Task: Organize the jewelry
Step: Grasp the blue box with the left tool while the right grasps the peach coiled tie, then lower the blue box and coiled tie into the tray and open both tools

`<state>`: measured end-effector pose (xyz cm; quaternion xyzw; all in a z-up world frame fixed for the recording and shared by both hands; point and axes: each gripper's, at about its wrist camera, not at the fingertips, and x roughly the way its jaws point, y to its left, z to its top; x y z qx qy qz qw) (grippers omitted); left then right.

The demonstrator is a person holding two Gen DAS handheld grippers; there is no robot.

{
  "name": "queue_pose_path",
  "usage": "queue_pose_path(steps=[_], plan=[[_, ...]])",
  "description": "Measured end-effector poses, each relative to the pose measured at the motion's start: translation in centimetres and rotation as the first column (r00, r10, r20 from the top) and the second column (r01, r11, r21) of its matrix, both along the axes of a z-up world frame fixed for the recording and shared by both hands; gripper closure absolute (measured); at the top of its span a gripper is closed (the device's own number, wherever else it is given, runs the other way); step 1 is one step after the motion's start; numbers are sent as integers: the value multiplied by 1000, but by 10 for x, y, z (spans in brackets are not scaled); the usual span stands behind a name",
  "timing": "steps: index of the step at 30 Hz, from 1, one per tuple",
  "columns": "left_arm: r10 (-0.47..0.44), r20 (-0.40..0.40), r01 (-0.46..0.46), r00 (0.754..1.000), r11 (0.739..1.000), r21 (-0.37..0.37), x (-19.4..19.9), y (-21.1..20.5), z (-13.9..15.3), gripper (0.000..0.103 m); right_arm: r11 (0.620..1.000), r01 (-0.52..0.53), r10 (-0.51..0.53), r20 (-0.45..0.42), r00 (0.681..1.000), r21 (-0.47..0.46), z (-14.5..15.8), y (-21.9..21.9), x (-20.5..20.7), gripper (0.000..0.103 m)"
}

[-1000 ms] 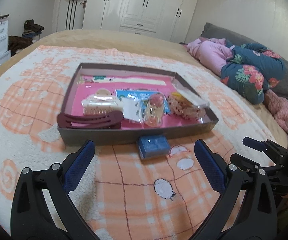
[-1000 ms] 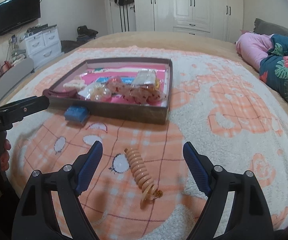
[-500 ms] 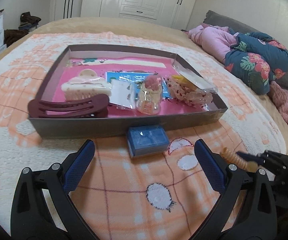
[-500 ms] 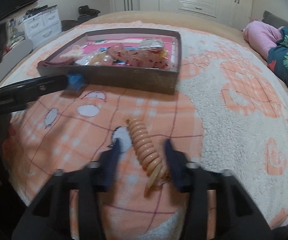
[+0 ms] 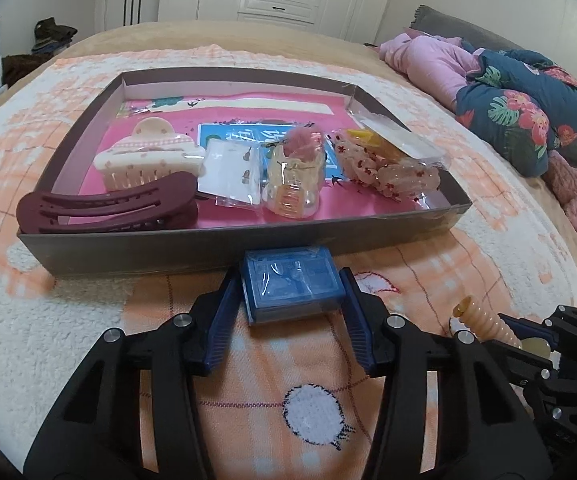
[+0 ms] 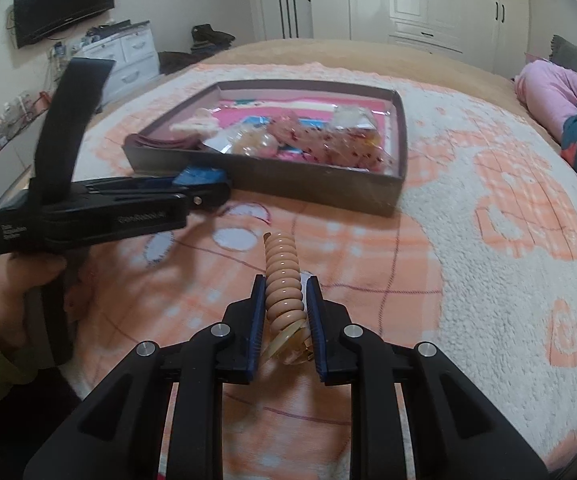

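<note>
Both jaws have just been closing: left hand-held gripper (image 5: pixel 292 300) pinches blue box (image 5: pixel 291 288) beside tray (image 5: pixel 168 246); right hand-held gripper (image 6: pixel 286 304) clamps coil tie (image 6: pixel 284 280); springy coil could squirt free.

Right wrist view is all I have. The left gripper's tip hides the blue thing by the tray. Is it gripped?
Observer: Left wrist view shows the left gripper with a pad against each side of the blue box. Its jaws have just been closing.
Operator: Box off the bed?
Observer: It looks to lie on the blanket, close against the front wall of the tray.
Operator: Near left corner of the tray free?
Observer: No. A dark red hair clip lies there, with one end over the rim.
</note>
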<state>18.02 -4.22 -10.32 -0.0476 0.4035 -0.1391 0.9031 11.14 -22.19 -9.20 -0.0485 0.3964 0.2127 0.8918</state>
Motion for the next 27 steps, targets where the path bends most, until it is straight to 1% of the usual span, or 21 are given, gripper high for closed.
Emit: queue_pose_path(steps=[4, 7, 12, 14, 20, 27], plan=[[-6, 26, 7, 1000, 1000, -29, -6, 3, 13, 62, 999, -22, 22, 20, 1000, 24, 9, 5, -2, 83], [-3, 63, 6, 998, 999, -46, -14, 11, 29, 62, 999, -33, 31, 34, 999, 42, 16, 8, -2, 83], [38, 113, -30, 993, 997, -74, -18, 31, 49, 62, 998, -32, 28, 56, 998, 56, 27, 14, 9, 83], [55, 128, -47, 990, 997, -68, -15, 36, 54, 62, 998, -30, 26, 70, 997, 58, 33, 16, 16, 83], [113, 141, -103, 983, 992, -73, 1, 54, 58, 62, 998, -21, 14, 124, 992, 51, 47, 27, 44, 83], [125, 114, -118, 986, 991, -66, 24, 58, 53, 62, 999, -3, -4, 144, 990, 45, 52, 41, 86, 83]])
